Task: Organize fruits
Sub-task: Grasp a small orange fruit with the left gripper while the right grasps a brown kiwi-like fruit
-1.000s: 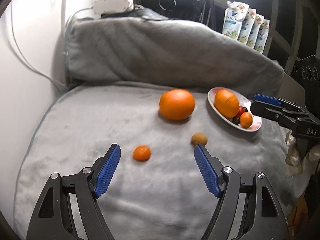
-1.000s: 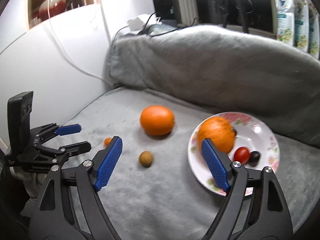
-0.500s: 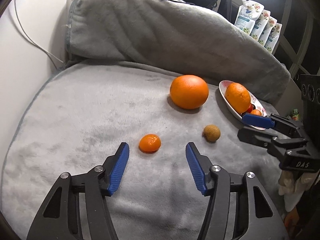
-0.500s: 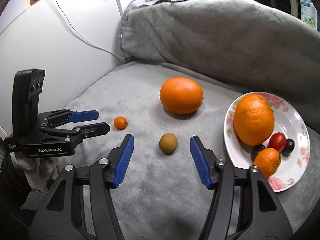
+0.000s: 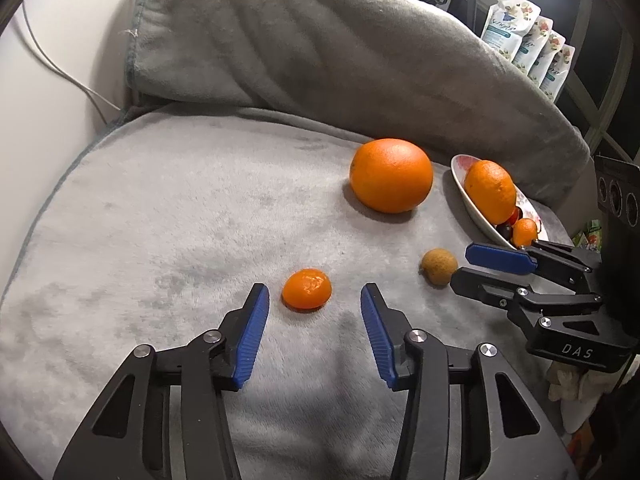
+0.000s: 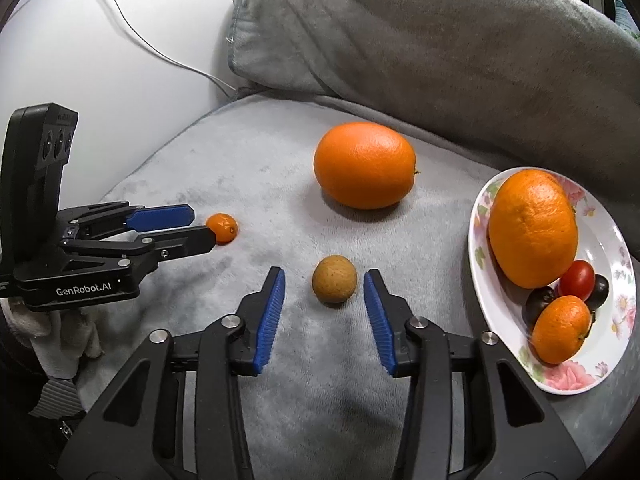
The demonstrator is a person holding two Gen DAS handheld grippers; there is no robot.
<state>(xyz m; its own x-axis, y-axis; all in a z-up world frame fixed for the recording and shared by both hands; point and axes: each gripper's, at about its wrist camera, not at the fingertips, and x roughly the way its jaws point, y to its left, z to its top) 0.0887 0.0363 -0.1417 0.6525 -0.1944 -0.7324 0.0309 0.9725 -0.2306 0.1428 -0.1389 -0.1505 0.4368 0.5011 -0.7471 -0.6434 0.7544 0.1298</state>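
A small mandarin [image 5: 307,289] lies on the grey blanket [image 5: 180,216], just ahead of my open left gripper [image 5: 315,294]; it also shows in the right wrist view [image 6: 222,228]. A small brown fruit [image 6: 334,279] lies between the fingertips of my open right gripper [image 6: 324,278], not touched; it also shows in the left wrist view [image 5: 439,266]. A large orange [image 6: 364,165] sits behind it. A flowered plate [image 6: 576,380] at the right holds an orange [image 6: 532,226], a mandarin [image 6: 561,329], a red tomato and dark fruits.
A grey-covered cushion [image 5: 320,48] rises behind the fruit. A white wall with a cable [image 6: 132,32] stands at the left. Pouches [image 5: 528,36] stand by the window at the far right. The blanket's edge drops off at the left and front.
Both grippers moved forward and down. The left one closed in on the small mandarin, the right one on the brown fruit. Both narrowed their opening somewhat.
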